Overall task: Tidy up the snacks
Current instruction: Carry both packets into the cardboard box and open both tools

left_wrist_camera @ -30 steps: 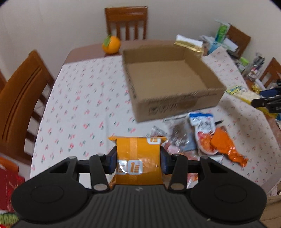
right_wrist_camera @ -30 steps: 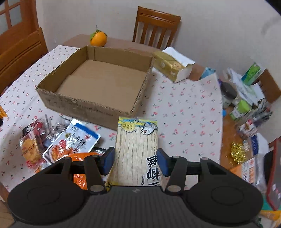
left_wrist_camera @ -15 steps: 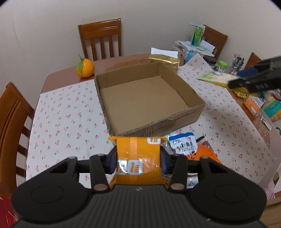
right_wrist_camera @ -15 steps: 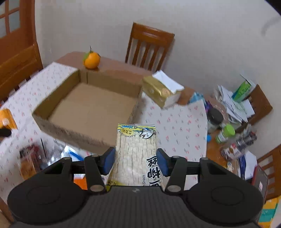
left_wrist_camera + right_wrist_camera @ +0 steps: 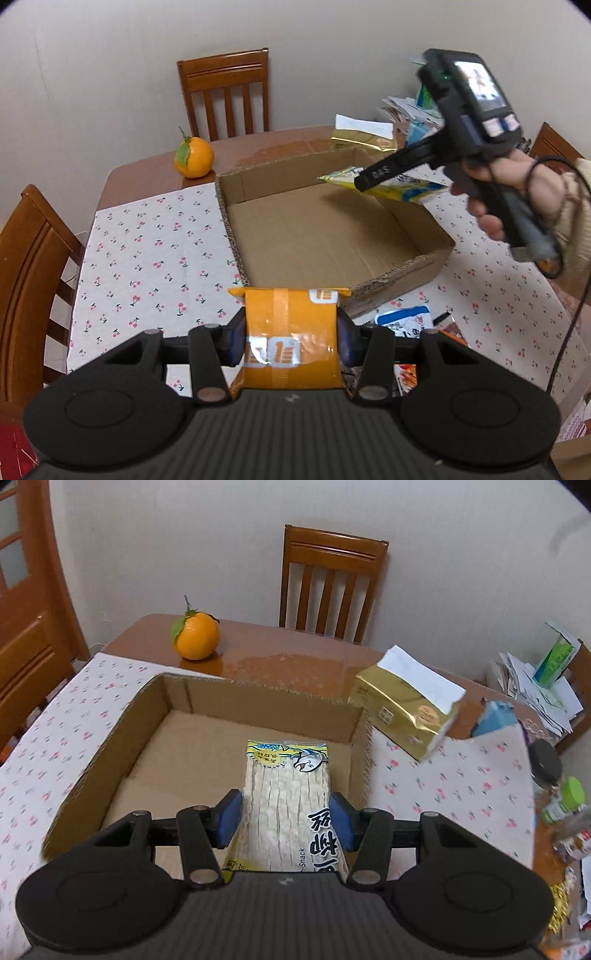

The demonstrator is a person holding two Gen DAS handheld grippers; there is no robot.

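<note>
My left gripper (image 5: 291,341) is shut on an orange snack packet (image 5: 291,332), held above the table just before the near wall of the open cardboard box (image 5: 406,273). My right gripper (image 5: 286,821) is shut on a pale yellow fish-snack packet (image 5: 288,782), held over the right side of the box (image 5: 110,746). In the left wrist view the right gripper (image 5: 369,177) reaches in from the right with that packet (image 5: 406,186) over the box's far right corner. The box floor is bare.
Loose snack packets (image 5: 406,321) lie on the cherry-print cloth (image 5: 155,258) before the box. An orange fruit (image 5: 195,635) and a gold tissue pack (image 5: 402,709) sit behind the box. Wooden chairs (image 5: 229,92) ring the table. Clutter (image 5: 546,686) fills the right end.
Both grippers moved forward toward the box. The right gripper with the fish-snack packet now hangs over the box interior; before it was short of the near wall.
</note>
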